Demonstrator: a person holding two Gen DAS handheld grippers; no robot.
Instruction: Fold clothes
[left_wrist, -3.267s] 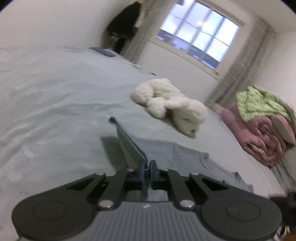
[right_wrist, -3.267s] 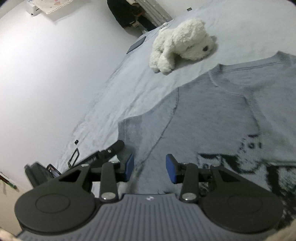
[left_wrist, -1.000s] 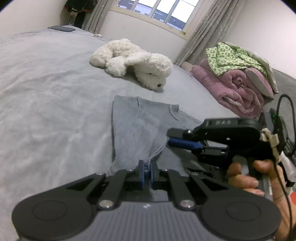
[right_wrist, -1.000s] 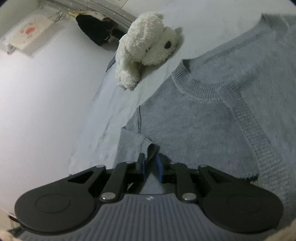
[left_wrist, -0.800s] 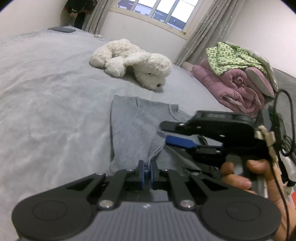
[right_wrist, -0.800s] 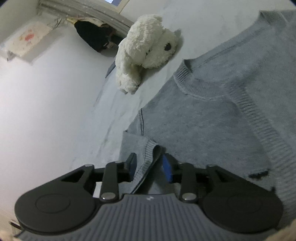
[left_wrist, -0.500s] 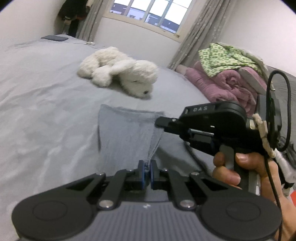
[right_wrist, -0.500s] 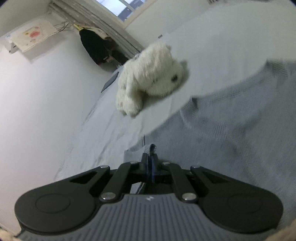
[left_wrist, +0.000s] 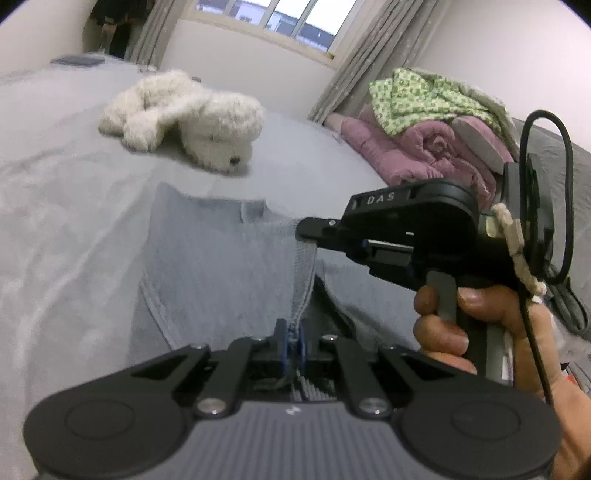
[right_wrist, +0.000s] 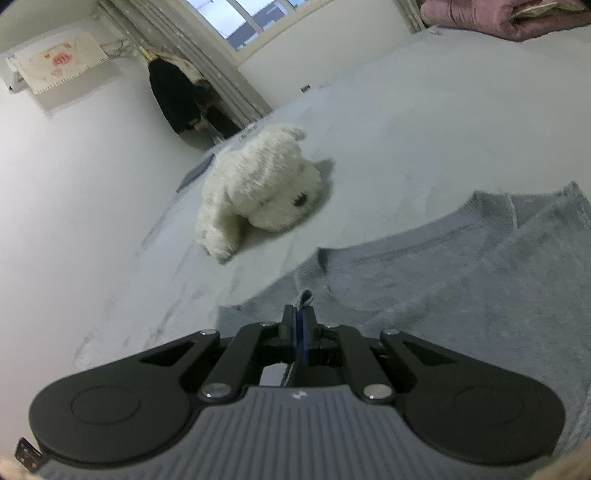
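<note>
**Q.** What does the plate show, from the largest element down?

**A.** A grey bed (left_wrist: 66, 229) lies under and beyond both tongs. On it lies the grey sweater (left_wrist: 221, 266), directly ahead of the left tongs (left_wrist: 291, 345). Its collar is at the far end and its near edge is raised off the sheet. A pile of pink and green bedding (left_wrist: 424, 147) sits beyond the right tongs (left_wrist: 303, 226). A white plush dog (left_wrist: 192, 122) lies beyond the sweater's collar, well apart from either tool. A hand (left_wrist: 476, 325) holds the right tool's grip.

**Q.** How do the tongs stand?

**A.** Both are clenched on knit. The left tongs pinch the sweater's near edge. The right tongs nip a small tuft of the same edge farther along, seen between their blue pads from the right wrist camera (right_wrist: 298, 325).

**Q.** What has just changed?

**A.** A second ago the right tongs stood apart around a ribbed fold. Now they are closed on it. The left tongs held throughout. The edge between the two tools, then slack on the bed, now hangs taut and lifted.

**Q.** And the meaning for the task?

**A.** Probably this: with the side held at two points, it can be carried across the body of the sweater as one fold. That fold is not yet laid.
</note>
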